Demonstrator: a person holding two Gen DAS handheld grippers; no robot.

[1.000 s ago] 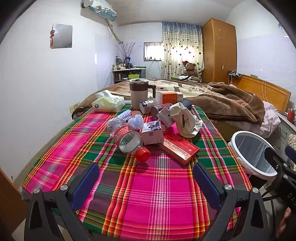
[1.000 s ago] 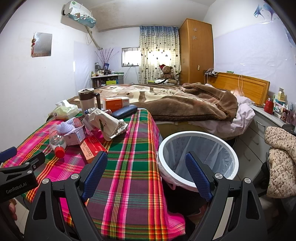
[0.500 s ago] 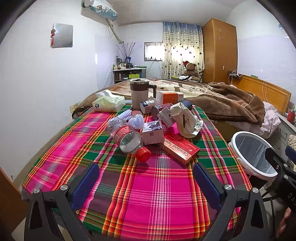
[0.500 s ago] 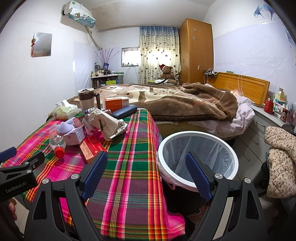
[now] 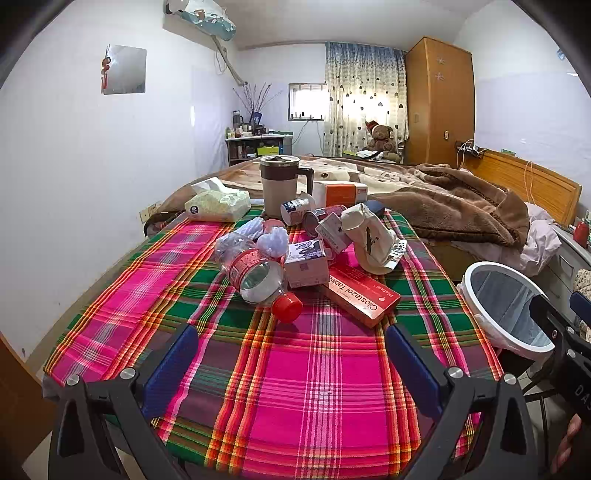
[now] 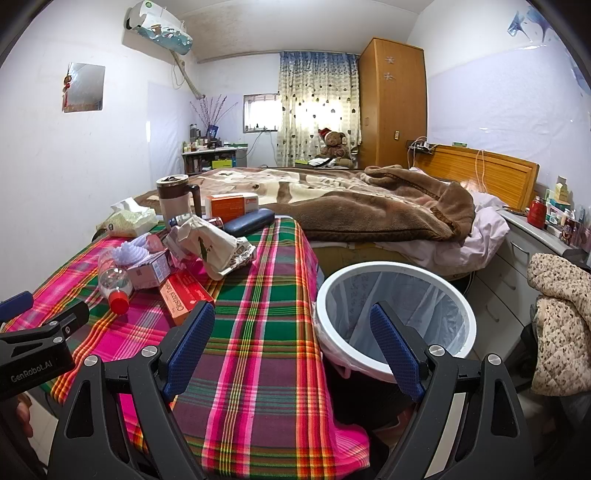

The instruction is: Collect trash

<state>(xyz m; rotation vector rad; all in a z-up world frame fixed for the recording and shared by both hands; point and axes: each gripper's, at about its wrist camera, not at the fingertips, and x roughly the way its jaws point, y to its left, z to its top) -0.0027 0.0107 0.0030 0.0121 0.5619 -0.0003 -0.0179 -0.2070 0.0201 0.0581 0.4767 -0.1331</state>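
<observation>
Where the left wrist view looks across the plaid table (image 5: 303,373), the left gripper (image 5: 291,354) hangs spread and empty; plastic bottle (image 5: 258,277), red box (image 5: 364,295) heaped mid-table. Right wrist view: right gripper (image 6: 291,343) spread, empty, over the table's right edge; white bin (image 6: 395,321) just beside that edge.

A lived-in home bedroom: a bed (image 6: 369,206) with a wooden headboard (image 6: 487,173) and rumpled brown blanket (image 6: 373,210), a tall wooden wardrobe (image 6: 391,103), a curtained window (image 6: 314,110), a teddy bear (image 6: 332,142), and a wall air conditioner (image 6: 159,24) overhead.
</observation>
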